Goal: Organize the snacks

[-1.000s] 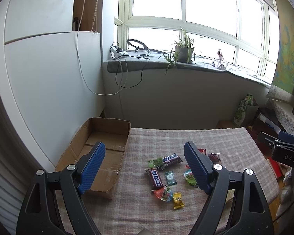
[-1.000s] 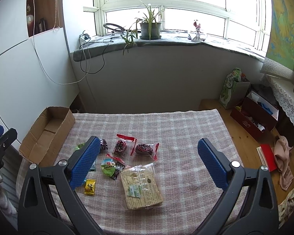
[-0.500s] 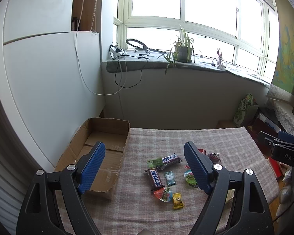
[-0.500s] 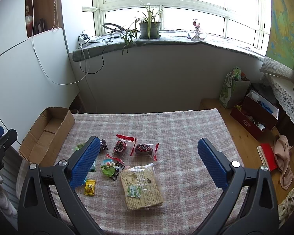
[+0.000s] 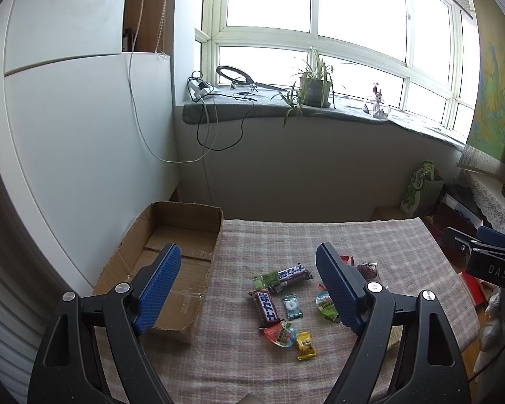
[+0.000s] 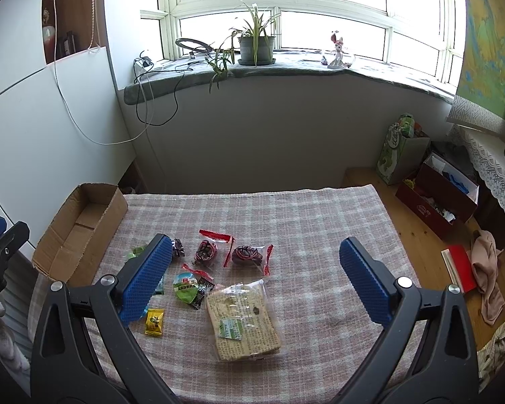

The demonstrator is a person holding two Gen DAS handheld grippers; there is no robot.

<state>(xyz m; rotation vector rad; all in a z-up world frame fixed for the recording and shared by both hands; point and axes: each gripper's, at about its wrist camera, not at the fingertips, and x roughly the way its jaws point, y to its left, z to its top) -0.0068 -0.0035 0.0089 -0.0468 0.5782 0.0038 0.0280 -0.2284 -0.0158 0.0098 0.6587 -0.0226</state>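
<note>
Both your grippers hover above the checked pink cloth-covered table (image 6: 320, 222), nothing grasped. Left gripper (image 5: 249, 282): jaws spread wide, empty. Right gripper (image 6: 252, 276): likewise wide, empty. Small wrapped snacks (image 5: 286, 303) lie clustered near the table's middle, toward the near edge; the clear flat cracker packet (image 6: 242, 320) sits just right of them. The open brown cardboard box (image 5: 171, 262) stands empty at the left edge. Risk: packets touch or overlap, so one closing may catch two; slick film may slip.
</note>
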